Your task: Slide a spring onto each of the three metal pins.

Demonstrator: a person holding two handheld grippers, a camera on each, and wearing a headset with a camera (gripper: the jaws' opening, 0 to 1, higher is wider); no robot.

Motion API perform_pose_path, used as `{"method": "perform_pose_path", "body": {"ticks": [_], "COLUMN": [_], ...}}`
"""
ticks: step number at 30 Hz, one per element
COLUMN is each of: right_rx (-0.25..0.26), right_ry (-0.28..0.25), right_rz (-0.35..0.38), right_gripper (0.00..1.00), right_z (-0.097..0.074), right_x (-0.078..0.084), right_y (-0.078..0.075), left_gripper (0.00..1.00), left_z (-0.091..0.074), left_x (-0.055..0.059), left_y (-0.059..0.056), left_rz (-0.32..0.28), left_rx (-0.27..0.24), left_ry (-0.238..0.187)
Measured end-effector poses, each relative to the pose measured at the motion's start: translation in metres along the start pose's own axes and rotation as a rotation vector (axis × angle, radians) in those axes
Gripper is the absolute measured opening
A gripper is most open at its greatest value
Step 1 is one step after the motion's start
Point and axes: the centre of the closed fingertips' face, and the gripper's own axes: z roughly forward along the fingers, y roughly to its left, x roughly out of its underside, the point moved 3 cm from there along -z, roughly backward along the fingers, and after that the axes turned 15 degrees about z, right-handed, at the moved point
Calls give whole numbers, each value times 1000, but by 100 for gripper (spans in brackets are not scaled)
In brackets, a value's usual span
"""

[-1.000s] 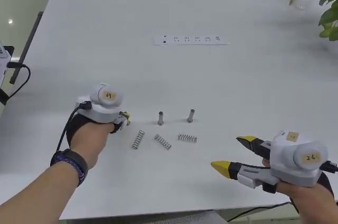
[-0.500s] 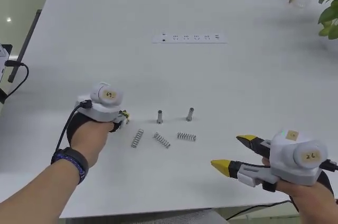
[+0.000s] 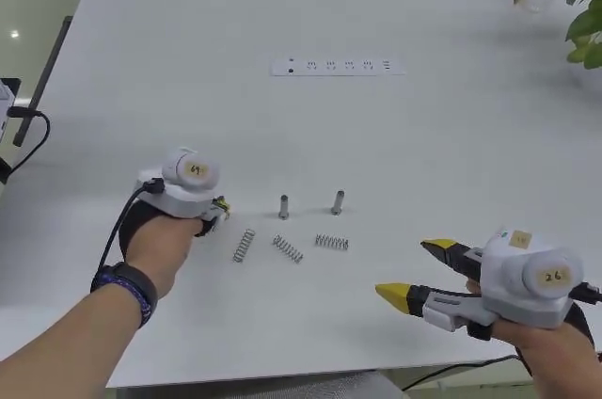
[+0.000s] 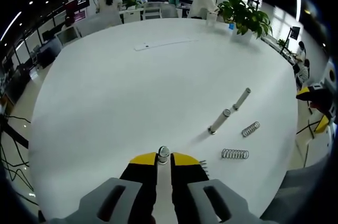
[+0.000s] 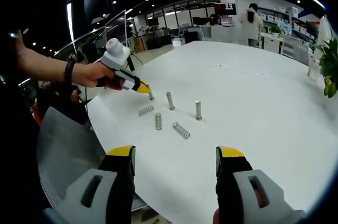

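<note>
Left gripper (image 4: 163,159) is pinching the leftmost short silver metal pin (image 4: 163,152), guessing to steady it. Right gripper (image 3: 403,269) sits spread wide, free for a thin coiled wire spring (image 3: 245,246).

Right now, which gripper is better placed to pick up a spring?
Right. The right gripper is open and empty, with the springs ahead of it; the left gripper is shut on a pin.

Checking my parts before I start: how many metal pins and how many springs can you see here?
Metal pins: 3, one at the left gripper tips
Springs: 3
Total: 6
</note>
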Motion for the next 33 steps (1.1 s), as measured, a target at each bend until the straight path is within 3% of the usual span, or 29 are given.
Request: {"method": "perform_pose_path", "body": {"ticks": [14,25,33], "right_rx": [-2,-11,-23], "right_ry": [2,2,7], "right_rz": [-3,-9,-20], "right_gripper": [60,60,60], "right_z": [0,3,6], "right_x": [2,1,0], "right_y": [0,4,6], "left_gripper": [12,14,16], "left_z": [0,-6,-15], "left_x": [9,23,39], "left_y": [-5,-1,3], "left_rz": [-18,-49,-22], "left_rx": [20,15,10], "left_ry": [14,17,33]}}
